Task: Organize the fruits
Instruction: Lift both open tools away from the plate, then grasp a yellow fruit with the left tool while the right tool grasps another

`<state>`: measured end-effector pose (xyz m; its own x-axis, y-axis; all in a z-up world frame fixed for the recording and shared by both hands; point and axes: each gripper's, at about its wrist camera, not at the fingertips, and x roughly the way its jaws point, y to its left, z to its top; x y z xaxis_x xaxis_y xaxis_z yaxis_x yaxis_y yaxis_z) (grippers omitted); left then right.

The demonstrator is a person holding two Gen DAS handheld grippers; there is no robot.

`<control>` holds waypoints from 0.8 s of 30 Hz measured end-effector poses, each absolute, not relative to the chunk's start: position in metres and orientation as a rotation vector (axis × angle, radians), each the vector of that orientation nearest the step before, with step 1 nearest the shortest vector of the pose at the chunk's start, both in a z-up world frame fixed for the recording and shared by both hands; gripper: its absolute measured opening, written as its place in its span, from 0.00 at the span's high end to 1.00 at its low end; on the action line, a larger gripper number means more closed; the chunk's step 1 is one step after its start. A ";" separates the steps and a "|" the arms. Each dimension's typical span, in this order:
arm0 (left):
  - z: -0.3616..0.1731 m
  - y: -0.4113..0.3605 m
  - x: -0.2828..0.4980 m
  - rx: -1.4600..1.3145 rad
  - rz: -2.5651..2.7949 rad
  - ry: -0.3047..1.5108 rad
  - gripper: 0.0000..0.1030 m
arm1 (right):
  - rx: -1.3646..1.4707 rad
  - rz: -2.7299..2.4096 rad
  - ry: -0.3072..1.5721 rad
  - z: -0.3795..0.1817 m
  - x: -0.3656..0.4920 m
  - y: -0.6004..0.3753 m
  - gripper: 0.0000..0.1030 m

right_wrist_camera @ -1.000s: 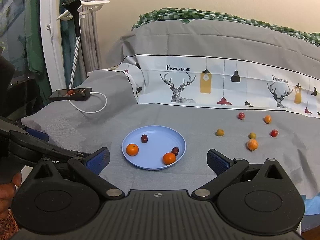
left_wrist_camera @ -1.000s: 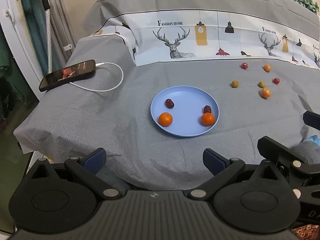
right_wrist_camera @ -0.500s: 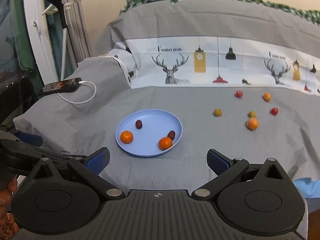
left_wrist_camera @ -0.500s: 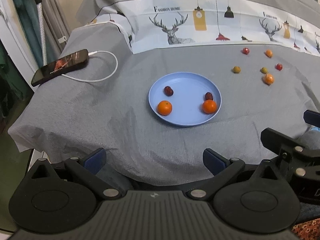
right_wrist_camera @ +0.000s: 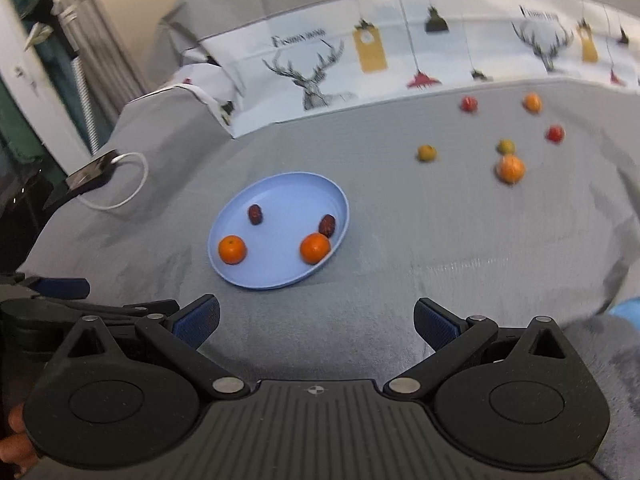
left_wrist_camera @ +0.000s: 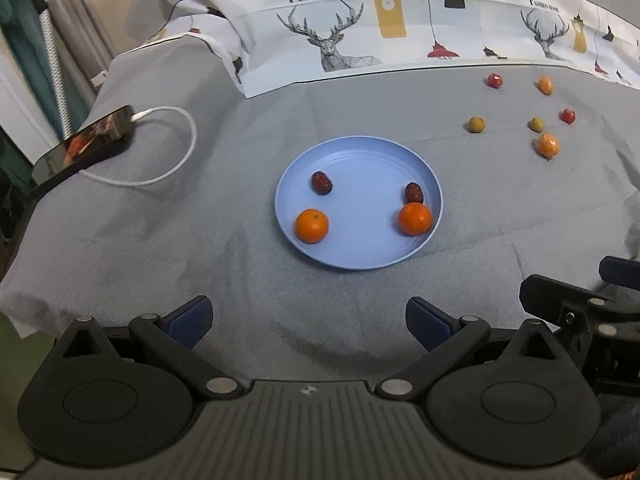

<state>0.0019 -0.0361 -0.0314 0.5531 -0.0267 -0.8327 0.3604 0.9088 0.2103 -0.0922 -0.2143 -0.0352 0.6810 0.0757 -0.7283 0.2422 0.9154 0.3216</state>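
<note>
A blue plate (left_wrist_camera: 360,256) (right_wrist_camera: 280,276) lies on the grey cloth and holds two oranges (left_wrist_camera: 311,225) (right_wrist_camera: 231,249) and two dark red dates (left_wrist_camera: 321,182) (right_wrist_camera: 255,214). Several small fruits lie loose at the far right: an orange one (left_wrist_camera: 547,145) (right_wrist_camera: 510,169), green ones (left_wrist_camera: 476,124) (right_wrist_camera: 426,153) and red ones (left_wrist_camera: 494,80) (right_wrist_camera: 555,133). My left gripper (left_wrist_camera: 308,320) is open and empty, near the front edge before the plate. My right gripper (right_wrist_camera: 316,320) is open and empty too, to the right of the left one.
A phone (left_wrist_camera: 82,148) on a white charging cable (left_wrist_camera: 176,160) lies at the left edge of the cloth. A printed deer cloth (left_wrist_camera: 360,40) rises along the back. The grey cloth drops off at the near and left edges.
Both grippers have moved forward and tilted down toward the cloth, so the plate and fruits sit closer in both views. Both stay open.
</note>
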 end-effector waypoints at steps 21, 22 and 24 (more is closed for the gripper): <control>-0.118 -0.265 0.161 0.413 -0.462 0.971 0.00 | 0.393 -0.521 0.751 -0.110 0.033 -0.440 0.01; -0.126 -0.276 0.170 0.411 -0.469 0.975 0.00 | 0.384 -0.518 0.755 -0.117 0.042 -0.449 0.01; -0.143 -0.293 0.189 0.403 -0.476 0.990 0.00 | 0.361 -0.503 0.767 -0.128 0.062 -0.463 0.01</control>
<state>0.1888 -0.2933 -0.1430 0.4627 -0.1972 -0.8643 0.5524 0.8267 0.1071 0.0616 -0.4634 -0.1285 0.6122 -0.2980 -0.7324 0.5535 0.8230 0.1278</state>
